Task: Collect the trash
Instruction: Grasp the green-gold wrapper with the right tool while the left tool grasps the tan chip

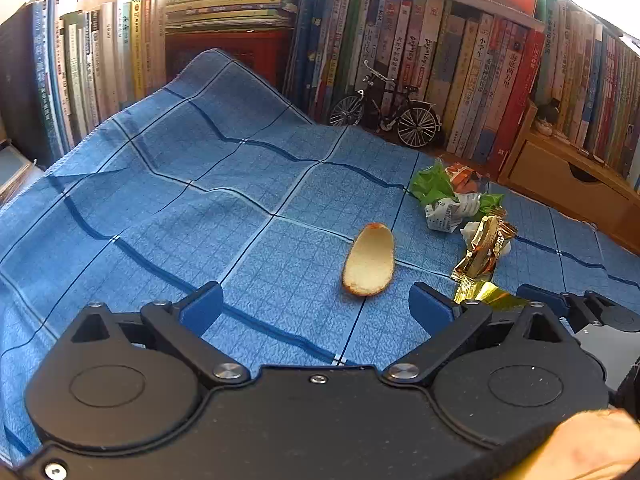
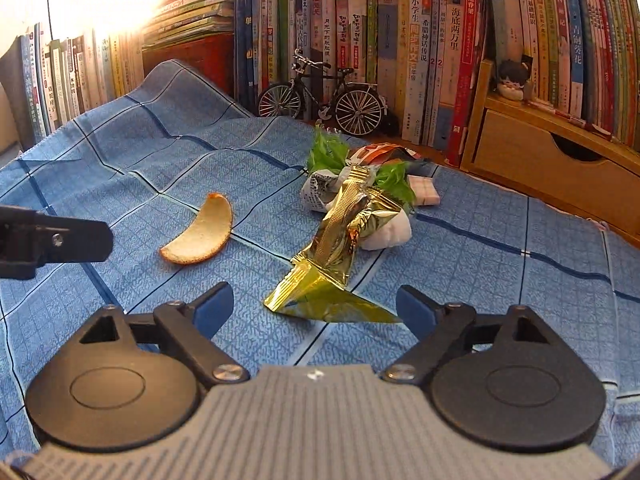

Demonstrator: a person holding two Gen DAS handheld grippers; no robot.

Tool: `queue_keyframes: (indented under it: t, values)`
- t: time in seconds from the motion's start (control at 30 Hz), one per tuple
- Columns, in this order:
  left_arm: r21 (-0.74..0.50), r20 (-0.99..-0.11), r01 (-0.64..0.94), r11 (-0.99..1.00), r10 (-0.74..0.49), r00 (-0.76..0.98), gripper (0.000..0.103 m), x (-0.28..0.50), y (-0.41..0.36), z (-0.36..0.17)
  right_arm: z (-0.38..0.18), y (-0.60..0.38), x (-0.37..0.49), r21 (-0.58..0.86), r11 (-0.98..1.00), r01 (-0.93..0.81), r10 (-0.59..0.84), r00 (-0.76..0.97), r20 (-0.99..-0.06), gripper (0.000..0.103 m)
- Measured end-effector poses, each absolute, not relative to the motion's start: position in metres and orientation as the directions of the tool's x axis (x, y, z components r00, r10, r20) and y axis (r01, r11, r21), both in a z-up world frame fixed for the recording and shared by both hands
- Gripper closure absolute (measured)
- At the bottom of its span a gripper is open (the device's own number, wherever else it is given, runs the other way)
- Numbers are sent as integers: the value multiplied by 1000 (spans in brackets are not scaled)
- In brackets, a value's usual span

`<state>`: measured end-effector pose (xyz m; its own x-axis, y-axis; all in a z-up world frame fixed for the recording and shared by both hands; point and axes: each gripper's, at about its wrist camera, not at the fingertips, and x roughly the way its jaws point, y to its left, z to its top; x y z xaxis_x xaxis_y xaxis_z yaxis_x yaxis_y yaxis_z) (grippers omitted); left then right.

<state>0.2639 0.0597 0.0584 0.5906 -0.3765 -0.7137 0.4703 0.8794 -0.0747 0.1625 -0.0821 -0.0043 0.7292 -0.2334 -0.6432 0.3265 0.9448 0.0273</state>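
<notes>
1. While my left gripper (image 1: 316, 306) stays nowhere but above the blue cloth (image 1: 180, 208), it is wide open and empty, near the peel (image 1: 369, 261).
2. My right gripper (image 2: 314, 306) is wide open too, with the gold wrapper (image 2: 340, 248) lying between its fingers, not squeezed.

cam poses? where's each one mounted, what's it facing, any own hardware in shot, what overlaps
Left wrist: sits on the left claw, looks forward over the blue cloth at the peel; its blue fingertips show apart, a hand at the lower right, the right claw at the right edge.
Right wrist: sits on the right claw, faces the gold wrapper just ahead; the left claw's black arm enters at the left.
Shared: peel, gold wrapper, trash pile, toy bicycle, bookshelf.
</notes>
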Motion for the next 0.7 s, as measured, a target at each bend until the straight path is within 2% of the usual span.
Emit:
queue_keyframes:
  t: [0.13,0.33,0.4,0.43,0.47,0.6,0.7]
  values:
    - [-59,-719,496,866,-382,580,5,274,41,54,-8,-83,167,9,955,295,-221,735,-640,13]
    - [-44,-736,525,850,-383,558,8,282,27,44,-14,-86,170,11,965,261,-193,742,-642,33]
    - [-52,-738,530,847,-390,551,8,285,26,42,-14,-88,169,15,966,257,-189,749,-635,53]
    - [-51,-736,533,845,-393,551,8,286,25,42,-14,-87,168,11,968,251,-188,753,-631,57]
    - [-48,-735,535,843,-393,553,8,287,24,41,-13,-87,167,9,969,245,-186,757,-626,67]
    - [-48,-741,552,832,-401,539,11,291,15,36,-9,-90,160,16,967,255,-191,763,-617,68]
    - [-14,-753,592,806,-398,525,24,290,3,28,-4,-94,151,14,962,274,-208,762,-612,68]
